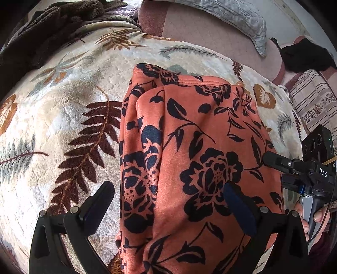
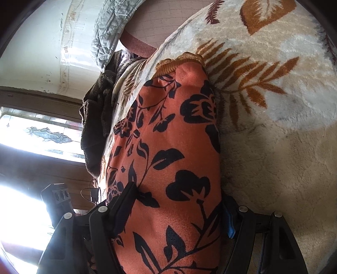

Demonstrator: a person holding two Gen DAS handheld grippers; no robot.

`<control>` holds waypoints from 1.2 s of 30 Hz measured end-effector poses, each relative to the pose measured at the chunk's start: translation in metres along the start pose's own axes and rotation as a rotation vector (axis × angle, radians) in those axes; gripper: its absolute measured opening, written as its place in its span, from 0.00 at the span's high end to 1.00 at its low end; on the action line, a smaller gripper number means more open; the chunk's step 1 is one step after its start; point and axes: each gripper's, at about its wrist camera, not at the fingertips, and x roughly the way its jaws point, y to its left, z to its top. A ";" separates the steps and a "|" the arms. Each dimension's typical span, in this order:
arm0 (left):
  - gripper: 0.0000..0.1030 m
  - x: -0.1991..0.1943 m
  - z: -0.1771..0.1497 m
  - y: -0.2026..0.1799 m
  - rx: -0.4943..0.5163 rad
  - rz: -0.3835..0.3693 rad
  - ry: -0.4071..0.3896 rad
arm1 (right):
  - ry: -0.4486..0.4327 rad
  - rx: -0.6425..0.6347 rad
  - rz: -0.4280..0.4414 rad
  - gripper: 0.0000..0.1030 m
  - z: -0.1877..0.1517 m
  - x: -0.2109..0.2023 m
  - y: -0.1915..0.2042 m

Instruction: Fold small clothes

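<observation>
An orange garment with dark blue flowers lies folded in a long strip on a cream blanket with a leaf pattern. My left gripper hovers open and wide over its near end, one finger above the blanket, the other finger over the cloth. From the right, a hand holds my right gripper at the garment's side edge. In the right wrist view the garment runs between the spread jaws of that gripper. One finger lies on top; the cloth partly hides the other.
A dark brown fleece is heaped at the blanket's far left. Beyond the blanket are a pink mattress, a grey quilted pillow, a black cloth and a striped fabric. A bright window fills the left of the right wrist view.
</observation>
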 end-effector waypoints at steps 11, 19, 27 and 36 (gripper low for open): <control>0.05 0.003 0.001 -0.005 0.015 0.003 -0.007 | -0.024 -0.011 -0.006 0.33 -0.001 0.006 0.005; 0.07 0.011 0.001 -0.002 -0.007 -0.031 0.025 | -0.026 -0.011 -0.008 0.36 0.000 0.009 0.004; 0.06 0.021 0.000 0.009 -0.091 -0.157 0.069 | -0.035 -0.018 -0.004 0.38 0.000 0.014 0.004; 0.53 -0.005 -0.001 0.001 -0.060 -0.097 -0.040 | -0.088 -0.125 -0.048 0.54 -0.006 0.007 0.026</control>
